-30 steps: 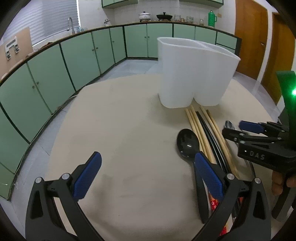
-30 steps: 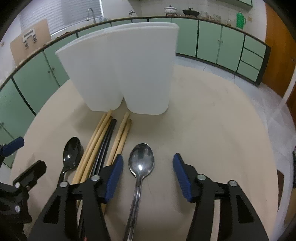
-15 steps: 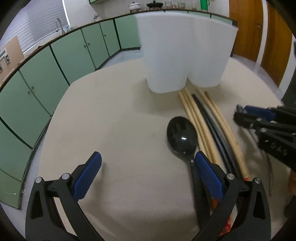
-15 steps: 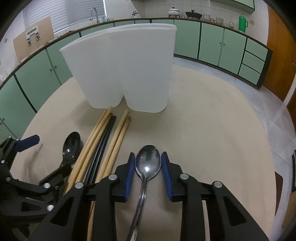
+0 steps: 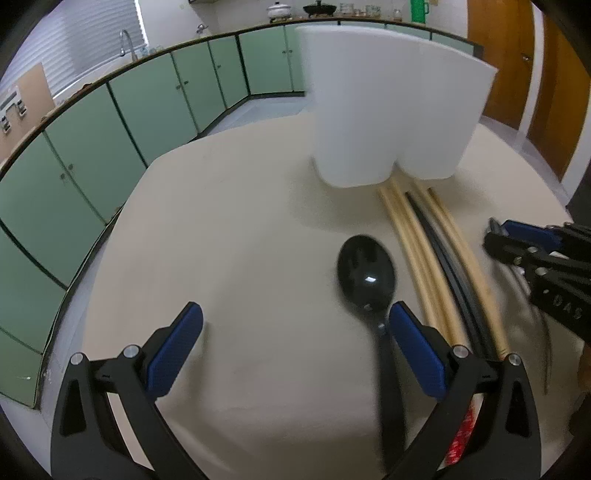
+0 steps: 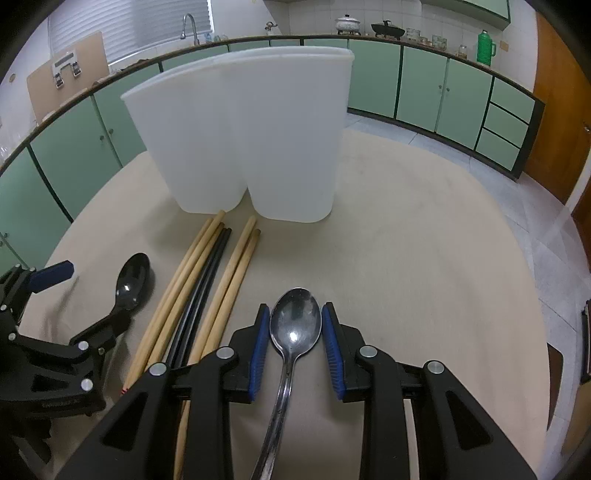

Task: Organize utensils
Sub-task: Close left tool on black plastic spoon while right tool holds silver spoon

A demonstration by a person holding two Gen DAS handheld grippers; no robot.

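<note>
A metal spoon (image 6: 294, 328) lies on the beige table (image 6: 424, 258), and my right gripper (image 6: 295, 314) is shut on the sides of its bowl. The handle runs back under the gripper. To its left lie several wooden chopsticks (image 6: 192, 280) and a black pair (image 6: 208, 275), then a black spoon (image 6: 133, 282). A white two-compartment holder (image 6: 251, 140) stands upright behind them. My left gripper (image 5: 295, 314) is open with bare table between its fingers. The black spoon (image 5: 365, 273) sits just ahead of its right finger. The right gripper (image 5: 498, 236) shows at that view's right edge.
Green cabinets (image 5: 147, 110) ring the room below a counter with pots (image 6: 347, 22) and a green flask (image 6: 485, 46). Wooden doors (image 5: 517, 55) stand at the right. The table's edge (image 5: 99, 240) curves close on the left.
The right jaws have closed from wide apart onto the metal spoon's bowl. The left gripper has edged nearer the black spoon and the holder, still open.
</note>
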